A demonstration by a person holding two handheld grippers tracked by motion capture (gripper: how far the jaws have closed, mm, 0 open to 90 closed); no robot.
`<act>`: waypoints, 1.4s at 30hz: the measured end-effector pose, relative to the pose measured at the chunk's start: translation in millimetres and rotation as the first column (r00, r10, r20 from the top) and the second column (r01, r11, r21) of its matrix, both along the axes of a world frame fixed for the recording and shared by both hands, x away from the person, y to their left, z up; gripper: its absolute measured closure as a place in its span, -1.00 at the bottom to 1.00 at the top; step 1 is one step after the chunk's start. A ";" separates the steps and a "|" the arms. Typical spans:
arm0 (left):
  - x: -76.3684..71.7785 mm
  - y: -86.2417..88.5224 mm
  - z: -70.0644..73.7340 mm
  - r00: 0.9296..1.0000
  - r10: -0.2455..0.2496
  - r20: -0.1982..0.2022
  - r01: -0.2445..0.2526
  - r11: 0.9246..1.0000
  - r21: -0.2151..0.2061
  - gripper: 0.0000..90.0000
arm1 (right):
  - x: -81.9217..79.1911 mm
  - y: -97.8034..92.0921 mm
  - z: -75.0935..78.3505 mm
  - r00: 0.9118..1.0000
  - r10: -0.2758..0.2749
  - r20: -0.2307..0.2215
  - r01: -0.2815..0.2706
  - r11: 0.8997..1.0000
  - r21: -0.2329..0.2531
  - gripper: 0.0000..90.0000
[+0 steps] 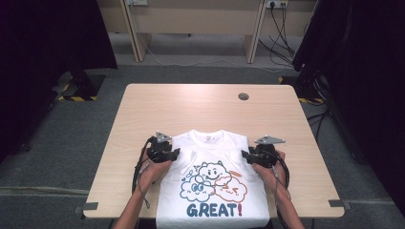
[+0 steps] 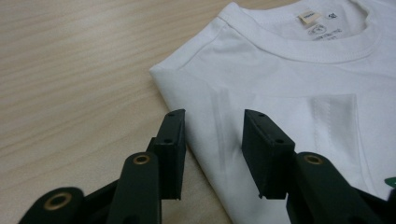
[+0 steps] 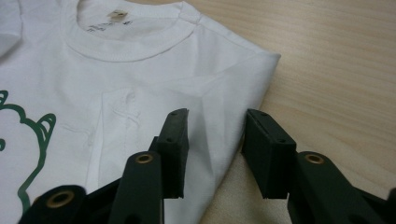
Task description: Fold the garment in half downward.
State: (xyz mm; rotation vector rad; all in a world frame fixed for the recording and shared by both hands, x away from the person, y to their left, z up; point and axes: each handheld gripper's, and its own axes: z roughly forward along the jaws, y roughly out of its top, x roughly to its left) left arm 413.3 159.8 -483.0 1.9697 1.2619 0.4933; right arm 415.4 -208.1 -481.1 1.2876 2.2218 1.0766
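Note:
A white T-shirt point(image 1: 210, 167) lies flat on the table, front up, with cartoon clouds and the word "GREAT!" printed on it; its sleeves are folded under. My left gripper point(image 1: 173, 153) sits at the shirt's left folded edge, open, its jaws straddling that edge point(image 2: 196, 140) with the cloth between them. My right gripper point(image 1: 247, 155) is at the shirt's right folded edge, also open, with the fold point(image 3: 219, 140) between its jaws. The neck label point(image 2: 308, 17) shows in the collar.
The wooden table point(image 1: 210, 105) has bare room behind and to both sides of the shirt. A round cable hole point(image 1: 243, 96) is at the far right. The shirt's hem hangs over the near edge. Grey carpet, desks and cables lie beyond.

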 end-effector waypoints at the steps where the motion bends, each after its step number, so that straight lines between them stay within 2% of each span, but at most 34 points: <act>1: -0.1 0.1 0.0 1.000 -0.003 -0.001 0.003 1.000 -0.006 0.39 | -0.1 0.6 -0.2 1.000 0.001 0.003 -0.001 1.000 0.002 0.45; 5: 0.5 0.2 -1.9 1.000 -0.006 0.006 0.006 0.999 -0.038 0.60 | -0.2 0.9 0.5 1.000 -0.005 0.016 0.005 1.000 0.005 0.65; 12: -1.2 -5.1 -1.3 0.999 -0.017 0.035 0.017 1.000 -0.007 0.81 | -1.3 0.1 2.1 0.998 -0.001 0.063 0.002 1.000 -0.011 0.89; 21: -0.3 -7.7 0.8 0.997 -0.003 0.079 0.003 1.000 0.003 0.87 | -0.4 -1.8 5.8 0.995 -0.020 0.095 0.021 1.000 -0.001 0.92; 25: 1.5 -8.7 2.4 0.996 0.003 0.086 -0.003 1.000 0.001 0.88 | 0.8 -2.0 10.6 0.994 -0.027 0.106 0.026 1.000 0.012 0.93; 32: 6.3 -9.6 9.8 0.995 0.018 0.102 -0.016 1.000 -0.018 0.88 | 6.1 -0.2 16.3 0.992 -0.038 0.121 0.035 0.999 0.029 0.93; 33: 14.5 -9.5 17.2 0.994 0.022 0.109 -0.015 0.998 -0.064 0.88 | 6.1 -0.2 16.3 0.992 -0.038 0.121 0.035 0.999 0.029 0.92; 34: 14.5 -9.5 17.2 0.994 0.022 0.109 -0.015 0.998 -0.064 0.88 | 6.1 -0.2 16.3 0.992 -0.038 0.121 0.035 0.999 0.029 0.92; 35: 14.5 -9.5 17.2 0.994 0.022 0.109 -0.015 0.998 -0.064 0.88 | 10.8 0.1 25.8 0.989 -0.046 0.140 0.040 0.998 0.048 0.92; 38: 14.5 -9.5 17.2 0.994 0.022 0.109 -0.015 0.998 -0.064 0.88 | 10.8 0.1 25.8 0.989 -0.046 0.140 0.040 0.998 0.048 0.92; 40: 18.6 -7.7 22.9 0.993 0.026 0.116 -0.019 0.998 -0.068 0.88 | 10.8 0.1 25.8 0.989 -0.046 0.140 0.040 0.998 0.048 0.92; 41: 18.6 -7.7 22.9 0.993 0.026 0.116 -0.019 0.998 -0.068 0.88 | 13.6 0.7 32.3 0.988 -0.048 0.149 0.039 0.998 0.057 0.92; 42: 22.4 -5.5 30.7 0.991 0.035 0.126 -0.026 0.997 -0.078 0.88 | 13.6 0.7 32.3 0.988 -0.048 0.149 0.039 0.998 0.057 0.92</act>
